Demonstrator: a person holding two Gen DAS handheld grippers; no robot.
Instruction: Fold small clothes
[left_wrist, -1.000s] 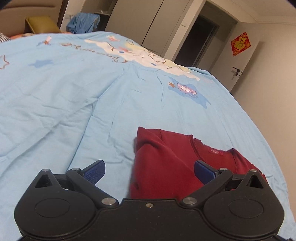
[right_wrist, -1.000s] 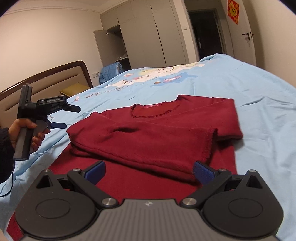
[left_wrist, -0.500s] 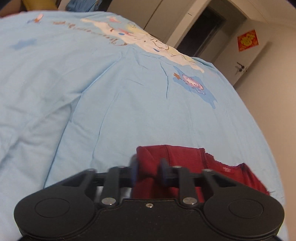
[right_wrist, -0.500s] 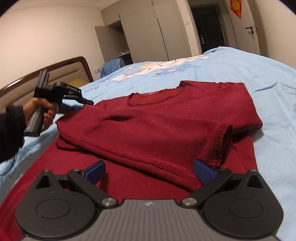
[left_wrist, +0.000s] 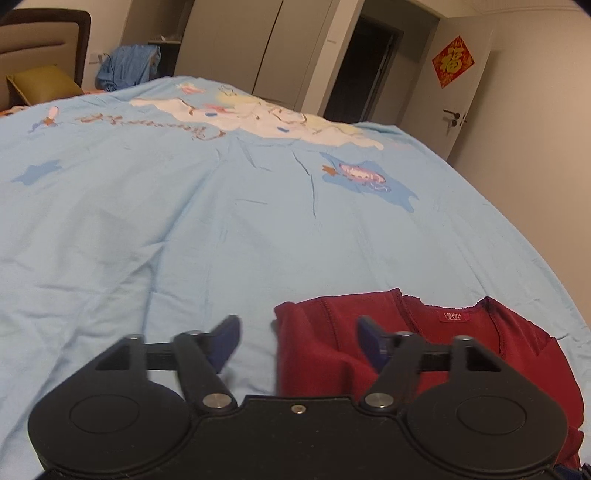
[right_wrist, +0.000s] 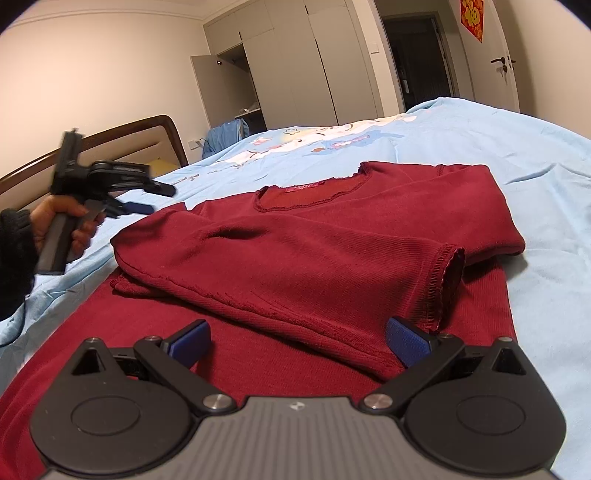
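Note:
A dark red long-sleeved sweater (right_wrist: 314, 251) lies flat on the light blue bedsheet (right_wrist: 517, 166), collar away from me, with both sleeves folded across the chest. Low over its hem hovers my right gripper (right_wrist: 299, 341), open, with cloth below its blue pads but nothing pinched. In the left wrist view the sweater (left_wrist: 461, 350) shows its shoulder and collar with a red label. My left gripper (left_wrist: 297, 343) is open around the folded shoulder corner without clamping it. From the right wrist view a hand (right_wrist: 62, 221) holds the left gripper (right_wrist: 159, 199) just left of the sweater.
The blue sheet (left_wrist: 184, 240) with cartoon prints stretches far beyond the sweater. A brown headboard (right_wrist: 147, 125), a yellow cushion (left_wrist: 40, 83) and a pile of blue clothes (left_wrist: 129, 66) sit at the bed's head. A wardrobe (right_wrist: 295, 74) and a dark doorway (right_wrist: 417, 59) stand behind.
My left gripper was open, shut on the sweater's folded shoulder half a second ago, and has now opened and drawn back. My right gripper has moved nearer over the hem, staying open.

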